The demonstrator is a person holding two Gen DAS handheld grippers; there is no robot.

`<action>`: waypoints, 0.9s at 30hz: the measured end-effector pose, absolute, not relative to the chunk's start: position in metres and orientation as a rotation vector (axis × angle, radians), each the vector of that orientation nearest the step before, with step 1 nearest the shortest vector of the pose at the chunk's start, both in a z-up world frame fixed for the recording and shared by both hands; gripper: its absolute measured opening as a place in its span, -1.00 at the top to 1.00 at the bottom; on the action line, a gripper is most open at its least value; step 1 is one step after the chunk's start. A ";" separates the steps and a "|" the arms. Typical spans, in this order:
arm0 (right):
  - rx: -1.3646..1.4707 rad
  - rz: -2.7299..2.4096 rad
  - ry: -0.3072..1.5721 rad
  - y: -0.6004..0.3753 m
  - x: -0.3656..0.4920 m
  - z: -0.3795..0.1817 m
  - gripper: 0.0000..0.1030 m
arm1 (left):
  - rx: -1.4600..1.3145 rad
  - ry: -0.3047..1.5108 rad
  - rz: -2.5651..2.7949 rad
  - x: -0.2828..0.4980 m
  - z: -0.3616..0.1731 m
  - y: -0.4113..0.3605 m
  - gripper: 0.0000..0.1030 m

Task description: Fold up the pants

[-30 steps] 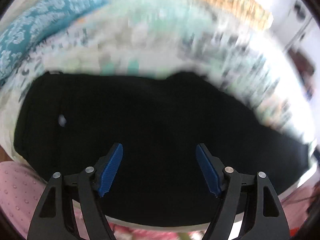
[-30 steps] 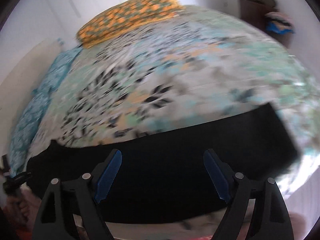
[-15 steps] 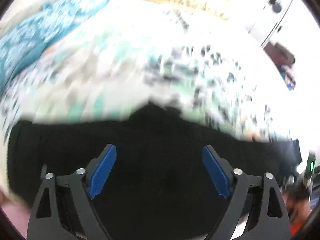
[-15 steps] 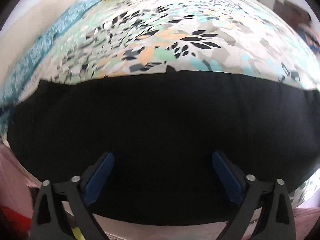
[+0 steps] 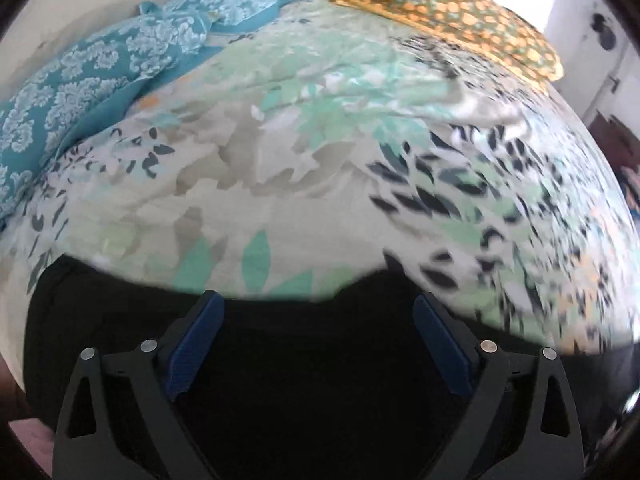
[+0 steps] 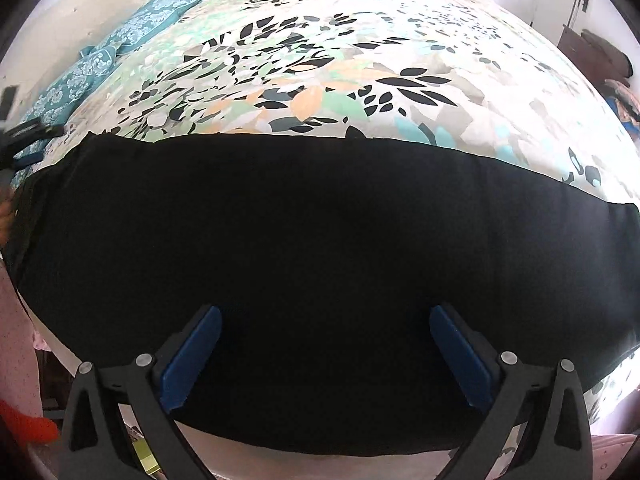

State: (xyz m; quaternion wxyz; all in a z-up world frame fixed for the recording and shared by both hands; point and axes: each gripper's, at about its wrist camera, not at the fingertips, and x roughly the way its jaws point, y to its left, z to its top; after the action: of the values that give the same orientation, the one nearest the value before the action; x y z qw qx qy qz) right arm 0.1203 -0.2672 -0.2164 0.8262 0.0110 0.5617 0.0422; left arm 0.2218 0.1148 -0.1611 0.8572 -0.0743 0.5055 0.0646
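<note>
Black pants [image 6: 320, 240] were laid flat beneath both spread, empty grippers [image 5: 318, 344] [image 6: 324, 352]; an edge probably needed grabbing next.

Home bedroom: floral-sheeted bed [image 6: 320, 80], pillows [image 5: 440, 4].

The left gripper [image 5: 316, 344] has two matte black fingers built as open triangular frames, each with a cut-out window. A ribbed blue pad [image 5: 196, 344] lines the inner face of each finger, and two round silver screw heads sit on each frame. The right gripper [image 6: 326, 356] is built the same: black skeletal frames, blue pads [image 6: 188, 360], silver screws. At the right view's left edge, a pink dotted fabric [image 6: 16, 340] may be the person's clothing.
</note>
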 end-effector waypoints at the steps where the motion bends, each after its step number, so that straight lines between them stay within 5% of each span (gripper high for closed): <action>1: 0.021 0.087 1.193 -0.266 0.121 -0.217 -1.00 | -0.129 1.072 0.158 0.208 -0.167 0.120 -0.91; 5: 0.025 0.091 1.200 -0.268 0.124 -0.211 -0.99 | -0.103 1.137 0.265 0.193 -0.208 0.140 -0.90; 9: 0.140 0.023 1.015 -0.316 0.125 -0.168 -0.99 | -0.082 1.073 0.245 0.195 -0.191 0.130 -0.90; 12: 0.244 -0.070 1.052 -0.377 0.139 -0.169 -0.99 | -0.026 1.071 0.221 0.192 -0.191 0.118 -0.91; 15: 0.494 -0.236 1.199 -0.465 0.136 -0.202 -0.98 | -0.007 1.114 0.232 0.189 -0.207 0.117 -0.91; 19: 0.991 -0.302 1.089 -0.554 0.088 -0.207 -0.69 | -0.013 1.105 0.230 0.184 -0.208 0.118 -0.95; 27: 0.672 -0.335 1.120 -0.587 0.087 -0.146 -0.61 | -0.013 1.087 0.240 0.179 -0.197 0.112 -0.95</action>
State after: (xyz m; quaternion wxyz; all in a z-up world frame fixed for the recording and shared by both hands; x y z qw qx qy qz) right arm 0.0872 -0.5874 -0.1464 0.7813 0.3111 0.5184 -0.1551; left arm 0.1795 0.1121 -0.1967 0.8490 -0.0063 0.5159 0.1140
